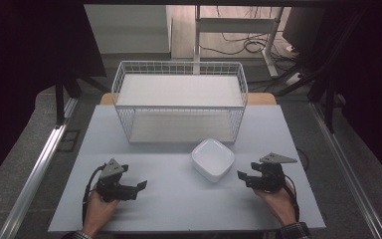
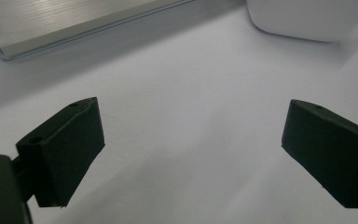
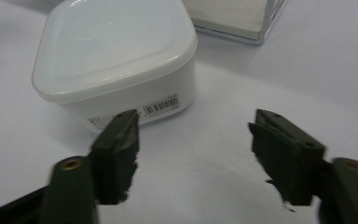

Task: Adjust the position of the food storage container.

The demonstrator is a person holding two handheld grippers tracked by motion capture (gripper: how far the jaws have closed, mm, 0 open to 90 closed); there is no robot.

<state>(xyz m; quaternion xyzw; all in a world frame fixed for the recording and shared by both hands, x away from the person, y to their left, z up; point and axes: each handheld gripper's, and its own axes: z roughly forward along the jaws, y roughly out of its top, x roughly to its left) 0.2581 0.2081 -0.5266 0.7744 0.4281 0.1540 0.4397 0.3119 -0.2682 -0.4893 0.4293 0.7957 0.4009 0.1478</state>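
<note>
I see a pale table point(image 1: 179, 199) spread across the high view, and at its far side stands the biggest thing on it, a white wire basket point(image 1: 180, 102) with a flat white shelf inside. In front of the basket's right half, just beside it but apart, sits a white square container point(image 1: 213, 159) with rounded corners and a lid on it; my right gripper view shows a small barcode label point(image 3: 161, 106) on its near wall.

My left gripper point(image 1: 142, 185) rests near the table's front left, held in the left hand point(image 1: 99, 206), pointing right toward the container. Its jaws stand wide apart with bare table between them, gripping nothing; in the left gripper view the container's edge point(image 2: 307, 18) lies ahead at the upper right and the basket's base at the upper left.

My right gripper point(image 1: 241, 175) sits at the front right in the right hand point(image 1: 281, 201), aimed left at the container and near it. Its jaws are also spread well apart and empty, the container just beyond the left jaw in the right gripper view.
</note>
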